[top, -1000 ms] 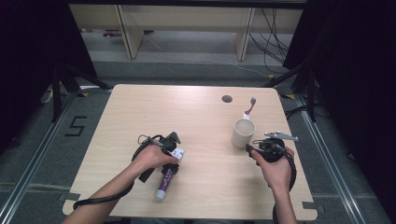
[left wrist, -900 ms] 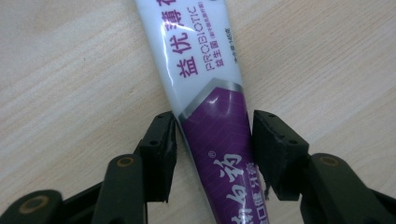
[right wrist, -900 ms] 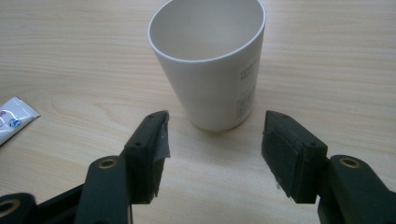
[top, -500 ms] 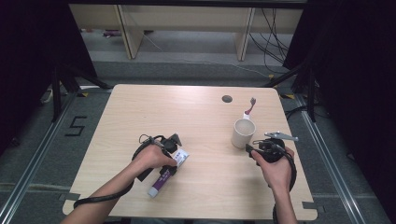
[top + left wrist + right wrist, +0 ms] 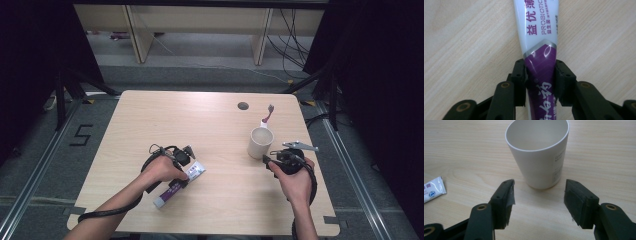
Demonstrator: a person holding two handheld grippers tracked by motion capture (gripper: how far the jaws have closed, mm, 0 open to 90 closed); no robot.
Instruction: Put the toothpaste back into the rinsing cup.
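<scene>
Both forearms are bare. Each gripper, left gripper (image 5: 540, 75) and right gripper (image 5: 537, 202), has black jaws with brass-coloured screws. Black cables trail from both; a grey three-cornered plate tops the right.

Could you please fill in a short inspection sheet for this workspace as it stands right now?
Surface: light wooden table, with a round cable hole near the far edge.
Job's things: toothpaste tube, white and purple, lying flat on the table; white cup, upright and empty.
Clutter: toothbrush lying beyond the cup.
Grippers: left gripper has just been closing, its pads pressing both sides of the tube's purple part; right gripper open, short of the cup, jaws not touching it.
Cables: a black cable trails from the left gripper along the forearm; loose cables lie on the floor behind.
Surroundings: grey floor, table legs beyond, dark curtains at both sides.
</scene>
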